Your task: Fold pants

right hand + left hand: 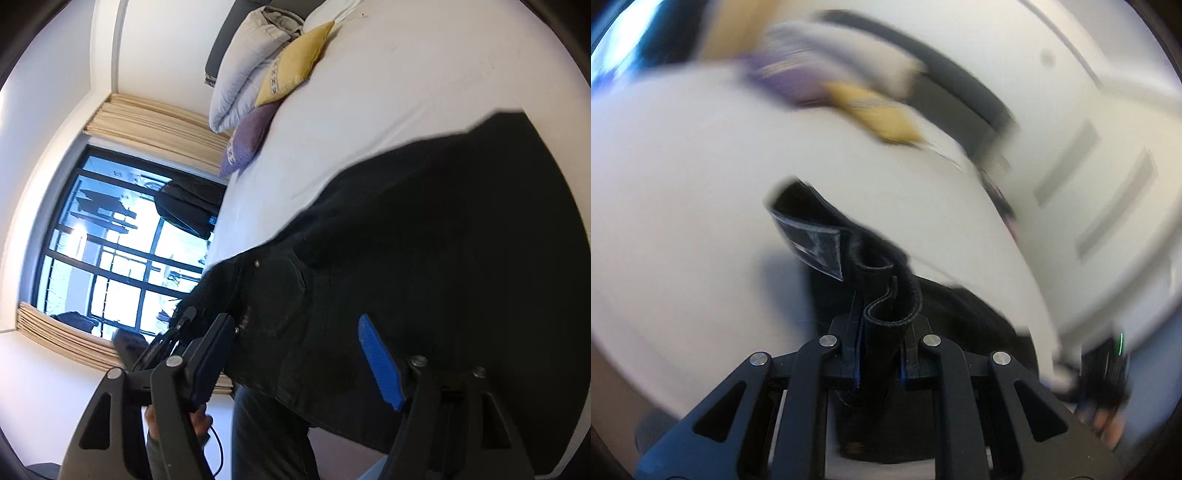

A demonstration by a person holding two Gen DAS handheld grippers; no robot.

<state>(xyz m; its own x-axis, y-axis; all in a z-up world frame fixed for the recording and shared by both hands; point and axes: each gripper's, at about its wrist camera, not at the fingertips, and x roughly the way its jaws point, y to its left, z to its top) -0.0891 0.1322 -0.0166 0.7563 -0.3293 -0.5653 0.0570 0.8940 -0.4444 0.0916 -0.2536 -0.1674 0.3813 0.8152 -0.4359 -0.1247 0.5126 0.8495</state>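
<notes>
We see the left gripper (882,328) closed tight on a bunched fold of the black pants (875,291). The cloth stands up between the two pads in a curled, S-shaped edge, and a grey label (816,243) shows on the inner side of the raised part. The rest of this view is very blurred, so we can only make out the white bed (683,177) below the cloth and some coloured pillows far behind.

In the right wrist view the right gripper (295,354) has its jaws wide apart. The blue pad (380,365) of one finger lies over the pants (443,240), and the other finger stands at the near edge of the cloth; the pads do not press on it. The pants are spread on the white bed (369,92), with one end hanging over the bed edge near the gripper. A rivet and a pocket seam show just in front of the fingers.

At the head of the bed we see a yellow pillow (295,62), a purple pillow (247,140) and a folded white duvet (243,66). A large window (110,240) is beside the bed.
</notes>
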